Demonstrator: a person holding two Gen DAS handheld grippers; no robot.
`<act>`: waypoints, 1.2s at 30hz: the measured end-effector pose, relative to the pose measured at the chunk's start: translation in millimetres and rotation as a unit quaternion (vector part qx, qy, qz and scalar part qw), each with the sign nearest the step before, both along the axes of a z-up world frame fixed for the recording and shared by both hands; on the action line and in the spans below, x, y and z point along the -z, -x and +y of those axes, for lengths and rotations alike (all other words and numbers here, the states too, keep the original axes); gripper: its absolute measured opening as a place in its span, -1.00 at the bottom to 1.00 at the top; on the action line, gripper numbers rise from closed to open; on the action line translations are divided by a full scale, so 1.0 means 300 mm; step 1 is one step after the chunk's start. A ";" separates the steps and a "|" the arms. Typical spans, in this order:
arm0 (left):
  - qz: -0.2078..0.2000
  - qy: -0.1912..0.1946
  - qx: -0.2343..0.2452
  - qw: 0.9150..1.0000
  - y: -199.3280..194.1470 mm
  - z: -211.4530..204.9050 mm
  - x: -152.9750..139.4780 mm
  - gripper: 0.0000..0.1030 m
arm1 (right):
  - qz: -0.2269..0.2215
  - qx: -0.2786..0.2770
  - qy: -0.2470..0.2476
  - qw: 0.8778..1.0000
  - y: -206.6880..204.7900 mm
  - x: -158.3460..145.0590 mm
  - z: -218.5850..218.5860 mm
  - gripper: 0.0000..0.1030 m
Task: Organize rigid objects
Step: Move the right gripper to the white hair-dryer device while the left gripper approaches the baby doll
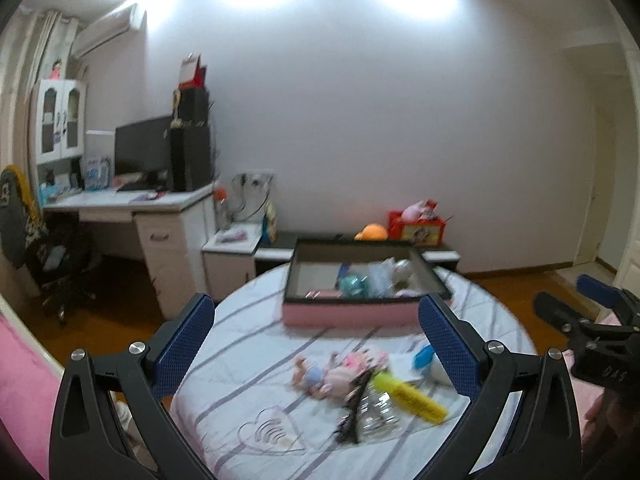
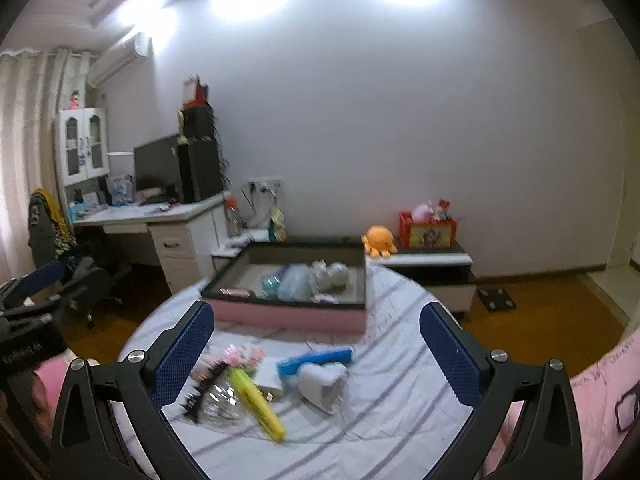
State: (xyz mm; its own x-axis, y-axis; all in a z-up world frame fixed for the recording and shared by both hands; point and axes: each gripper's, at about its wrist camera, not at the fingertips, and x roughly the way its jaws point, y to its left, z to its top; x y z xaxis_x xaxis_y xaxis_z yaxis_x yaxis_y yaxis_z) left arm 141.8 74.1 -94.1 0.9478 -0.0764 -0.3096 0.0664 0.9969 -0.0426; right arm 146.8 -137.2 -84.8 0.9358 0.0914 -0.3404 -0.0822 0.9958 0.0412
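A pink box with a black rim (image 1: 348, 314) (image 2: 288, 314) sits at the far end of a striped bed sheet (image 1: 248, 320) (image 2: 400, 360) and holds several small items. Nearer lie a yellow highlighter (image 1: 410, 396) (image 2: 256, 404), a small doll (image 1: 320, 376), a black comb (image 1: 352, 408) (image 2: 204, 388), a clear plastic piece (image 1: 378, 414) (image 2: 220, 402), a blue bar (image 2: 316, 358) (image 1: 423, 357) and a white heart-shaped object (image 2: 324, 382). My left gripper (image 1: 316, 344) is open and empty above them. My right gripper (image 2: 316, 350) is open and empty too; it also shows in the left wrist view (image 1: 576, 316).
A white desk (image 1: 132, 204) with a monitor stands at the left, with a black chair (image 1: 52, 256). A low cabinet (image 2: 432, 260) behind the bed carries an orange plush (image 2: 378, 240) and a red box (image 2: 426, 228). Wooden floor lies around the bed.
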 end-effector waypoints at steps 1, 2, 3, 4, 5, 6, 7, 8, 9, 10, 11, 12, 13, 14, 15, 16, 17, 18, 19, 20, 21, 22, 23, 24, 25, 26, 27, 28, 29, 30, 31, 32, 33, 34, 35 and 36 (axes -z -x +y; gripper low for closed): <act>0.009 -0.002 -0.002 1.000 -0.015 0.007 0.017 1.00 | 0.009 0.002 -0.001 1.000 -0.014 0.022 -0.011 1.00; 0.016 -0.002 -0.004 1.000 -0.028 0.010 0.034 1.00 | 0.021 0.005 -0.002 1.000 -0.031 0.046 -0.022 1.00; 0.027 -0.001 -0.005 1.000 -0.044 0.017 0.053 1.00 | 0.032 0.008 -0.001 0.999 -0.044 0.069 -0.027 1.00; 0.036 -0.001 -0.005 0.999 -0.060 0.022 0.071 1.00 | 0.044 0.010 -0.002 0.999 -0.062 0.095 -0.034 1.00; 0.045 -0.001 -0.004 0.999 -0.076 0.027 0.092 1.00 | 0.058 0.009 -0.002 0.998 -0.082 0.123 -0.040 1.00; 0.057 -0.002 -0.005 0.998 -0.095 0.029 0.113 1.00 | 0.072 0.010 -0.001 0.997 -0.102 0.150 -0.043 1.00; 0.068 -0.005 -0.007 0.998 -0.113 0.031 0.133 1.00 | 0.087 0.013 0.002 0.996 -0.124 0.179 -0.045 1.00; 0.078 -0.010 -0.009 0.997 -0.132 0.032 0.155 1.00 | 0.103 0.013 0.004 0.995 -0.146 0.212 -0.047 1.00; 0.086 -0.014 -0.011 0.996 -0.147 0.032 0.173 1.00 | 0.114 0.012 0.003 0.993 -0.164 0.238 -0.047 1.00; 0.094 -0.018 -0.011 0.995 -0.161 0.033 0.189 1.00 | 0.128 0.011 0.003 0.992 -0.184 0.266 -0.048 1.00; 0.102 -0.021 -0.010 0.995 -0.175 0.031 0.207 1.00 | 0.139 0.008 0.001 0.990 -0.204 0.293 -0.048 1.00; 0.111 -0.025 -0.010 0.993 -0.191 0.028 0.226 1.00 | 0.147 0.004 -0.002 0.989 -0.221 0.313 -0.049 1.00; 0.119 -0.029 -0.011 0.992 -0.204 0.026 0.241 1.00 | 0.156 0.001 -0.003 0.988 -0.241 0.333 -0.046 1.00; 0.125 -0.032 -0.011 0.992 -0.215 0.023 0.253 1.00 | 0.164 -0.001 -0.003 0.986 -0.261 0.351 -0.045 1.00; 0.132 -0.037 -0.010 0.991 -0.229 0.020 0.267 1.00 | 0.170 -0.002 -0.002 0.985 -0.277 0.363 -0.042 1.00; 0.136 -0.040 -0.009 0.990 -0.240 0.018 0.277 1.00 | 0.179 -0.002 0.000 0.984 -0.294 0.375 -0.039 1.00; 0.140 -0.044 -0.008 0.989 -0.250 0.017 0.288 1.00 | 0.184 -0.003 -0.003 0.983 -0.307 0.383 -0.036 1.00; 0.143 -0.045 -0.008 0.989 -0.260 0.018 0.295 1.00 | 0.185 -0.005 -0.013 0.983 -0.317 0.389 -0.039 1.00; 0.147 -0.046 -0.009 0.988 -0.270 0.020 0.304 1.00 | 0.188 -0.009 -0.023 0.982 -0.329 0.394 -0.044 1.00; 0.151 -0.046 -0.009 0.987 -0.279 0.021 0.310 1.00 | 0.192 -0.014 -0.031 0.981 -0.342 0.400 -0.048 0.99; 0.156 -0.046 -0.008 0.987 -0.290 0.020 0.318 1.00 | 0.197 -0.017 -0.035 0.980 -0.354 0.407 -0.051 0.94; 0.159 -0.046 -0.008 0.986 -0.298 0.022 0.324 1.00 | 0.203 -0.019 -0.035 0.978 -0.365 0.413 -0.051 0.88; 0.162 -0.046 -0.009 0.986 -0.304 0.022 0.331 1.00 | 0.209 -0.023 -0.037 0.977 -0.380 0.419 -0.052 0.73; 0.166 -0.046 -0.005 0.985 -0.312 0.023 0.340 1.00 | 0.213 -0.029 -0.041 0.976 -0.386 0.425 -0.053 0.47; 0.169 -0.046 -0.002 0.985 -0.316 0.026 0.349 1.00 | 0.217 -0.040 -0.047 0.974 -0.390 0.432 -0.052 0.31; 0.173 -0.046 0.000 0.984 -0.322 0.024 0.356 1.00 | 0.221 -0.051 -0.048 0.973 -0.394 0.440 -0.047 0.20; 0.177 -0.047 0.003 0.983 -0.328 0.019 0.365 1.00 | 0.220 -0.052 -0.045 0.973 -0.393 0.441 -0.044 0.20; 0.181 -0.048 0.006 0.982 -0.332 0.015 0.373 1.00 | 0.216 -0.054 -0.041 0.974 -0.386 0.437 -0.043 0.19; 0.184 -0.049 0.009 0.982 -0.335 0.009 0.380 1.00 | 0.215 -0.054 -0.039 0.974 -0.387 0.435 -0.045 0.18; 0.187 -0.050 0.014 0.981 -0.337 0.001 0.389 1.00 | 0.213 -0.049 -0.032 0.975 -0.384 0.433 -0.047 0.18; 0.188 -0.050 0.018 0.981 -0.337 -0.004 0.393 1.00 | 0.211 -0.040 -0.022 0.976 -0.378 0.431 -0.051 0.18; 0.187 -0.049 0.023 0.981 -0.336 -0.009 0.397 1.00 | 0.211 -0.035 -0.016 0.977 -0.376 0.430 -0.058 0.18; 0.186 -0.049 0.028 0.981 -0.338 -0.017 0.402 1.00 | 0.213 -0.036 -0.020 0.976 -0.377 0.431 -0.066 0.18; 0.189 -0.052 0.028 0.980 -0.342 -0.024 0.408 1.00 | 0.213 -0.039 -0.029 0.976 -0.377 0.433 -0.077 0.18; 0.191 -0.055 0.029 0.980 -0.347 -0.030 0.414 1.00 | 0.213 -0.037 -0.035 0.976 -0.379 0.433 -0.085 0.18; 0.192 -0.055 0.029 0.979 -0.351 -0.033 0.418 1.00 | 0.213 -0.036 -0.036 0.976 -0.379 0.433 -0.088 0.18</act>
